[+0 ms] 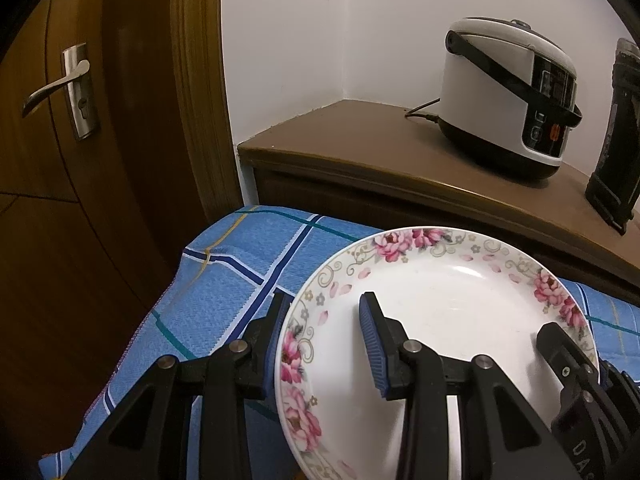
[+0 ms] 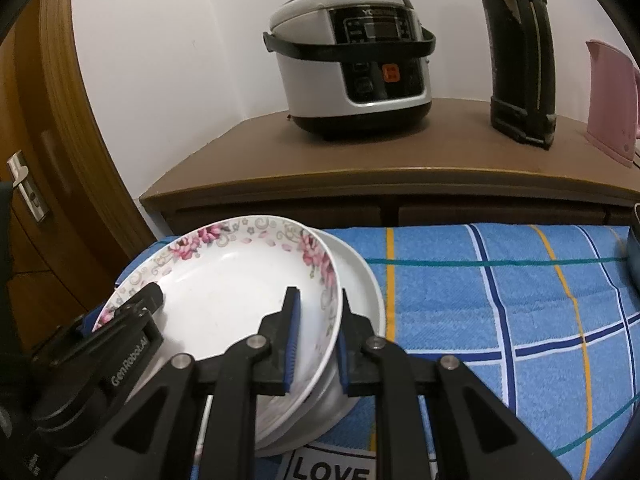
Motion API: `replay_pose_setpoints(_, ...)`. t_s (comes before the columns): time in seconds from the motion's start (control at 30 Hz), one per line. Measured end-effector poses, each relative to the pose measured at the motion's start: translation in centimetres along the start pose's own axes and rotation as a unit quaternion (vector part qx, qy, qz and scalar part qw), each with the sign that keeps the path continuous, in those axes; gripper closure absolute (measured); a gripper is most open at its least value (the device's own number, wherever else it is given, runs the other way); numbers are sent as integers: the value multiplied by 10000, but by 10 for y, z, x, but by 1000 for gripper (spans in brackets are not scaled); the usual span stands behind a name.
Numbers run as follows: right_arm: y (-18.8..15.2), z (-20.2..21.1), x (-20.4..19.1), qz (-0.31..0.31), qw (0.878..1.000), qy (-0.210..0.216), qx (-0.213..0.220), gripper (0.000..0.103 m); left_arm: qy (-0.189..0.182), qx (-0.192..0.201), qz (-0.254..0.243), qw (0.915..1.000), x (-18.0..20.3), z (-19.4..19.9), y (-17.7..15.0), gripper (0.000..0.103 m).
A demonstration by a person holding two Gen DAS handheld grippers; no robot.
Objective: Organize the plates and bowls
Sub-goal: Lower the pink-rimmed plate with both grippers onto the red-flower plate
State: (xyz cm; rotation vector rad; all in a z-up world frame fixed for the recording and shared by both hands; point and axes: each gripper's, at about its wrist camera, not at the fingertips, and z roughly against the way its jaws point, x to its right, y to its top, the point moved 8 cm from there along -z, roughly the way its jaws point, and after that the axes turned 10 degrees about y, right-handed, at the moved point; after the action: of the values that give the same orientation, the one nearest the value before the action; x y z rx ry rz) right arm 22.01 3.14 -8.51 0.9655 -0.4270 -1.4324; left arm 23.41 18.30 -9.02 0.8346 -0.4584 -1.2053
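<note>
Gripping floral plate (image 1: pixel 440 320) at opposite rims: left tongs (image 1: pixel 324 344) and right tongs (image 2: pixel 318 340) both clamped on it, lower centre of frame, above white dishes (image 2: pixel 360 280) on blue-checked table (image 2: pixel 500 300). Risk: uneven pull tilts plate; rim slips from pads.

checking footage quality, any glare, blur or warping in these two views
Left wrist view: fisheye bends the door frame, dark corners, soft glare on the floral plate. Right wrist view: cabinet top bows, the rice cooker panel is slightly soft, lighting dim but even.
</note>
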Motion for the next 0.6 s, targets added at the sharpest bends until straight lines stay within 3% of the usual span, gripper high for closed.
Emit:
replay_pose_setpoints(0.23,-1,-1,-1,16,10000,34,-73,87,-48,-273,80,9996,-2,-11,-4,64)
replay_pose_setpoints(0.6,0,-3,-6,250,9994,-188,-131,84,-11,-279,57,9996,0,-13,-3,64)
